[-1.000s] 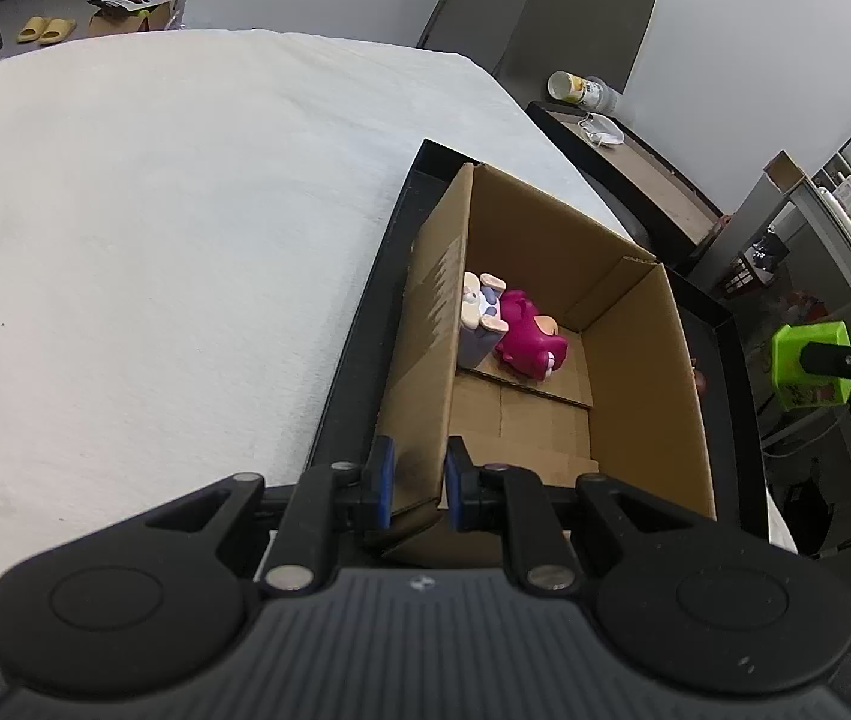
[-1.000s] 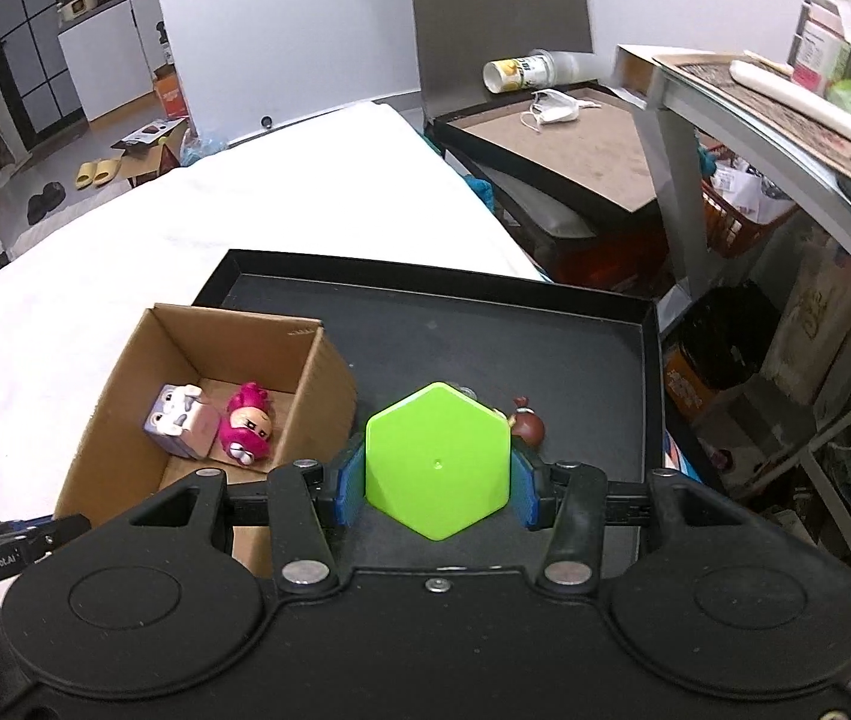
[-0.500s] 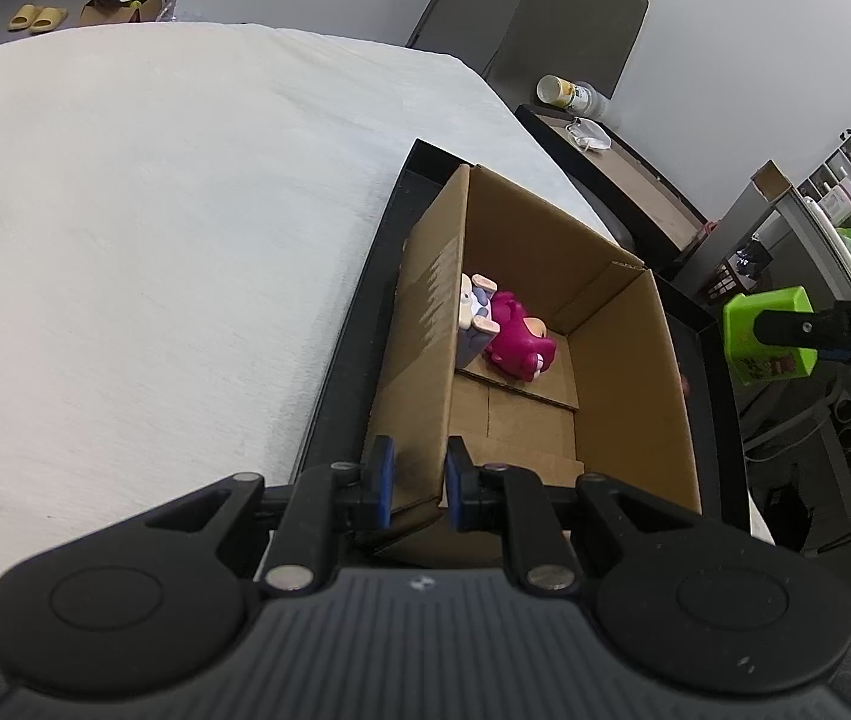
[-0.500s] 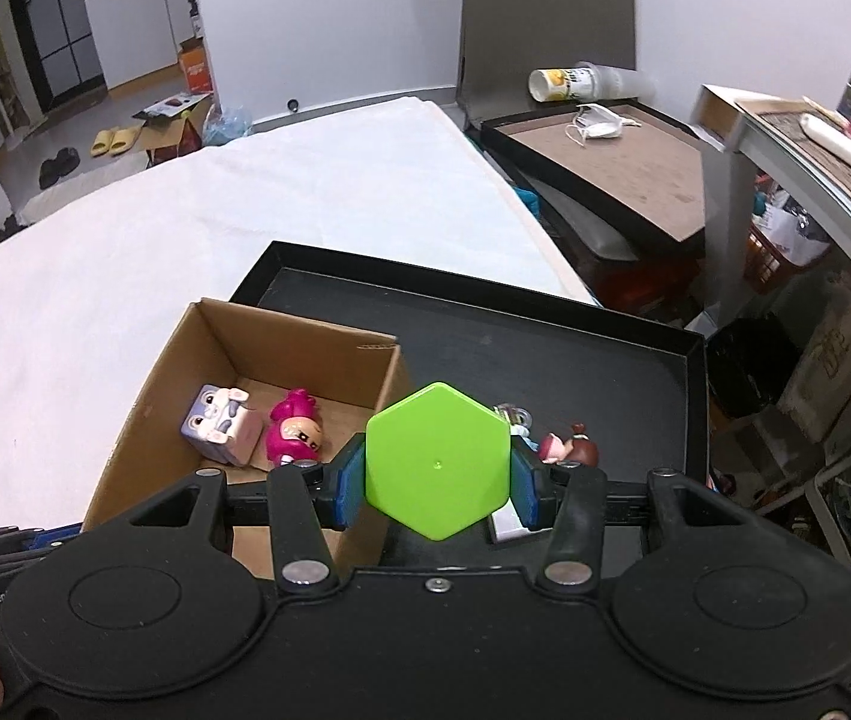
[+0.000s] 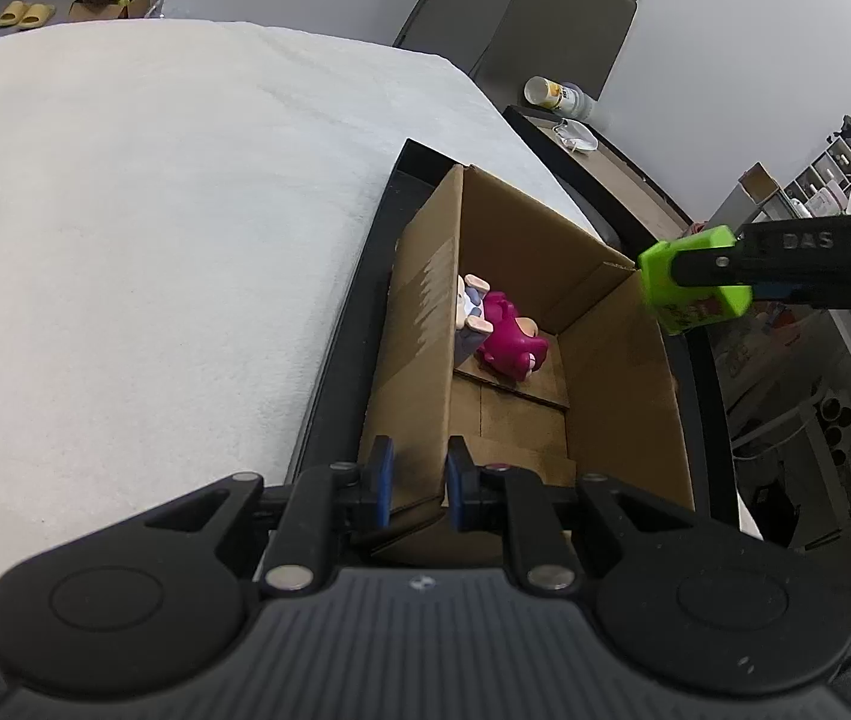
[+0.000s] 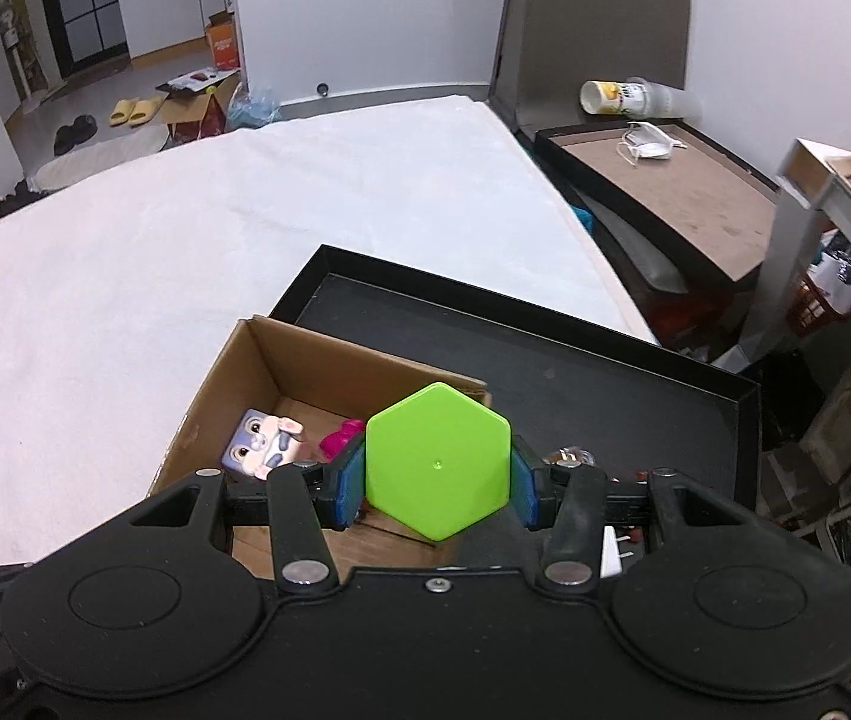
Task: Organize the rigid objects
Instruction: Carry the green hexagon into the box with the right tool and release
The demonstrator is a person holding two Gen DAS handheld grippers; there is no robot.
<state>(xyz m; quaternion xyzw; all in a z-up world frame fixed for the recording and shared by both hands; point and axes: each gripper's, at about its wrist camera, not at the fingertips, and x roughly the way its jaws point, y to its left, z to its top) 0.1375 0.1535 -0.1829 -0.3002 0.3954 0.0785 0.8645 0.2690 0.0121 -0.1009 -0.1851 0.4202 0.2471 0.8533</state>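
An open cardboard box stands in a black tray. My left gripper is shut on the near corner of the box's left wall. Inside the box lie a pink plush-like toy and a lilac block figure. My right gripper is shut on a lime-green hexagonal box and holds it above the box's right rim. In the left wrist view that gripper comes in from the right.
The tray lies on a white cloth-covered table near its right edge. Small figures lie in the tray right of the box, mostly hidden. Beyond the edge stand a brown-topped side table with a mask and a cup, and cluttered shelves.
My right gripper has carried the green hexagonal box leftward, from over the tray to the cardboard box's right rim. The left gripper has kept its hold on the box wall.
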